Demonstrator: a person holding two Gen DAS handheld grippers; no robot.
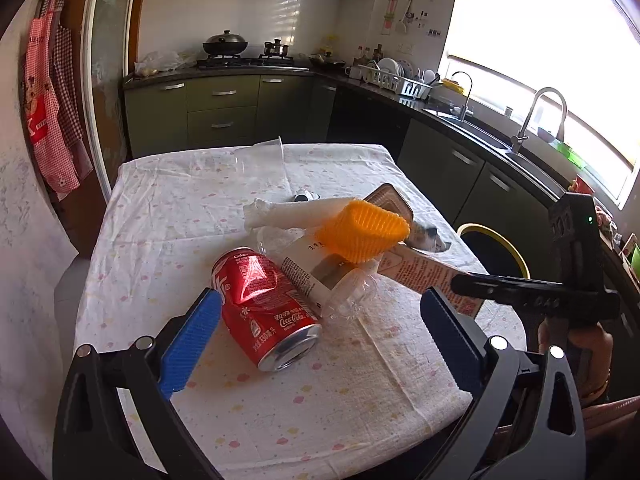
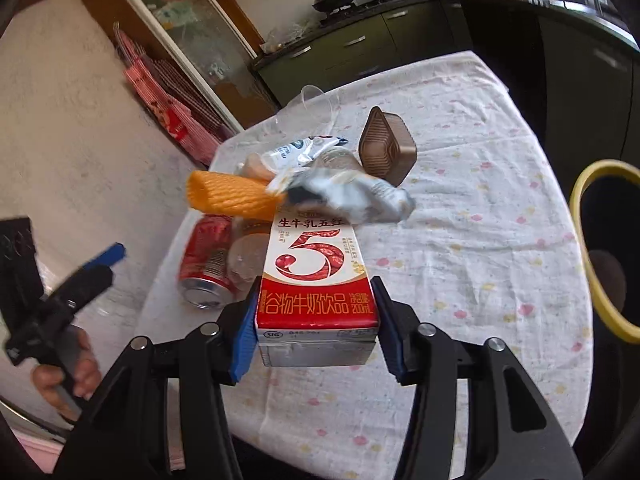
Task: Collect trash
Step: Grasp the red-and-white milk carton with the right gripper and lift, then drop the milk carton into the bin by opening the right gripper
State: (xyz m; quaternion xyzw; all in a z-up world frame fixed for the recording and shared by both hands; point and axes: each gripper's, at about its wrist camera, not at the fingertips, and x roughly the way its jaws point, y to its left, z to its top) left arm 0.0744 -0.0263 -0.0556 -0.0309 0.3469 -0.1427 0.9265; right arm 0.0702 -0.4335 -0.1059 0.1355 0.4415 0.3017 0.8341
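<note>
While the right gripper [image 2: 316,330] has its jaws clamped on the milk carton [image 2: 318,280] above the counter [image 2: 460,240], an orange foam net [image 2: 232,194] and a crumpled wrapper [image 2: 352,196] ride on its far end; tilting toward the yellow-rimmed bin [image 2: 592,240] could shed them. The left gripper's [image 1: 320,344] jaws stand apart around the crushed cola can [image 1: 264,300].

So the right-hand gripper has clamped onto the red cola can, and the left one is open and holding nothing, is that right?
Not quite: the right gripper is clamped on the milk drink carton, as the right wrist view shows. The red cola can lies loose on the table; the left gripper is indeed open and empty.
</note>
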